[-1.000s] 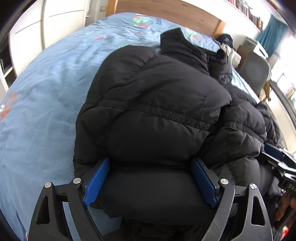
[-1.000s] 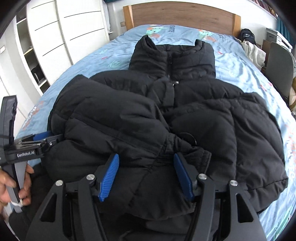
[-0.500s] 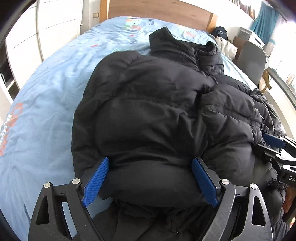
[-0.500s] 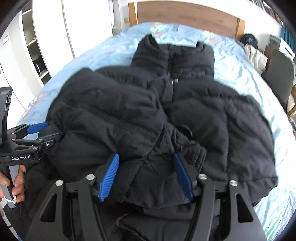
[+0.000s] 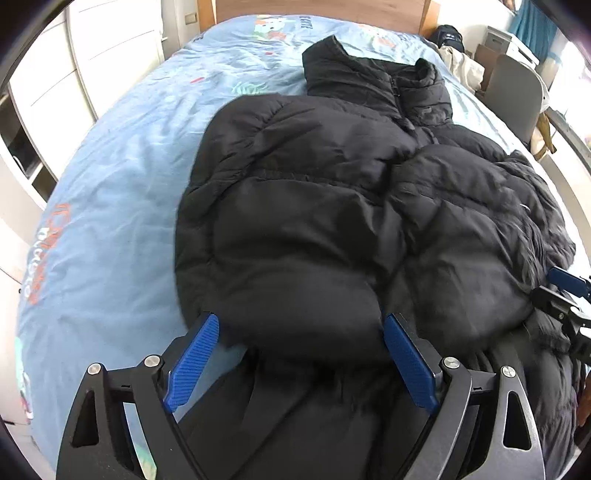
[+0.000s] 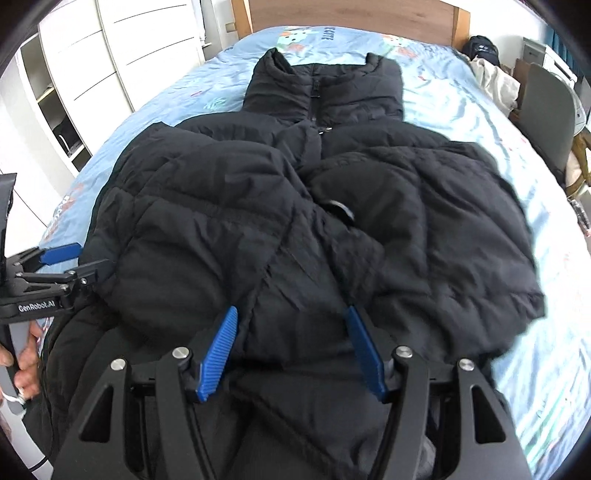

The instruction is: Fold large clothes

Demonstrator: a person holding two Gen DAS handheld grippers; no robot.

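Observation:
A black puffer jacket (image 5: 332, 206) lies front up on the bed, collar towards the headboard, both sleeves folded in over the chest. It fills the right wrist view (image 6: 314, 206) too. My left gripper (image 5: 299, 328) is open, its blue pads on either side of the left sleeve's end near the hem. My right gripper (image 6: 290, 317) is open over the lower middle of the jacket, nothing held. The left gripper also shows at the left edge of the right wrist view (image 6: 62, 258), and the right gripper shows at the right edge of the left wrist view (image 5: 565, 291).
The bed has a light blue printed sheet (image 5: 118, 177) and a wooden headboard (image 6: 351, 14). White wardrobes (image 6: 122, 55) stand to the left. A grey chair (image 6: 550, 110) and a pile of clothes (image 6: 495, 81) are to the right of the bed.
Both grippers have drawn back and up towards the foot of the bed, so more of the jacket and sheet shows. The jacket lies as before; both grippers stay open.

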